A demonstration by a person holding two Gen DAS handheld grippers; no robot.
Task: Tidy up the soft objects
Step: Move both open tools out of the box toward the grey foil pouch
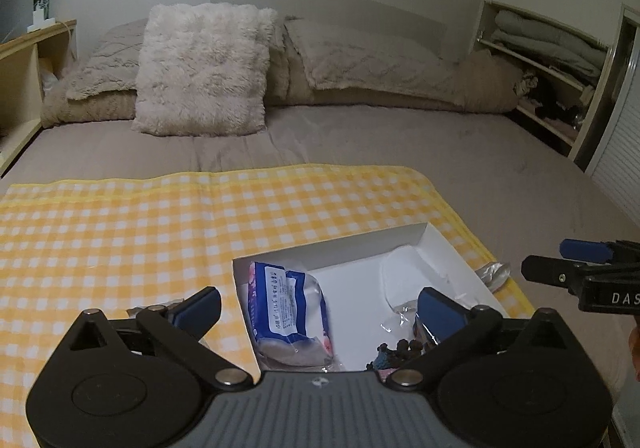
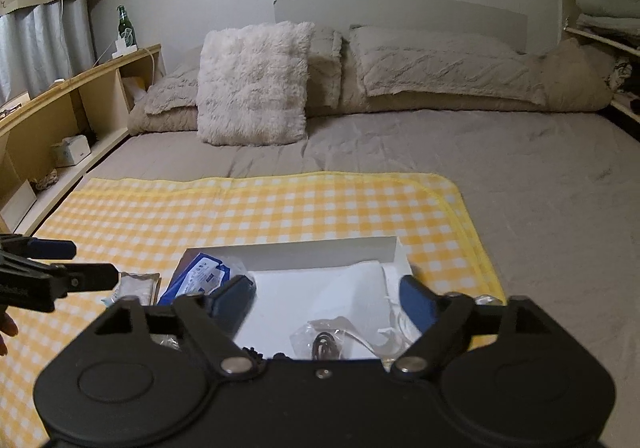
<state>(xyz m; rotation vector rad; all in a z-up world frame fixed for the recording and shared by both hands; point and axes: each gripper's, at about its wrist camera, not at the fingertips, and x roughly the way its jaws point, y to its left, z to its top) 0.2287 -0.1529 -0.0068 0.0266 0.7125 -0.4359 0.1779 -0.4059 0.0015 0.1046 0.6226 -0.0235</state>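
I had both claws released and empty over the white box (image 1: 434, 238): left claw (image 1: 320, 302), right claw (image 2: 326, 294). Next, the packet (image 2: 134, 285) beside the box needed grasping.

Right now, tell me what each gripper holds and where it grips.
Nothing is held. The left gripper and the right gripper both stand open above the white box, with nothing clamped between the jaws.

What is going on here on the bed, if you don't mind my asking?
A person is sorting soft items into a white box on a checked blanket. A blue tissue pack and clear bags lie inside. Both grippers, left and right, hang open and empty above it.
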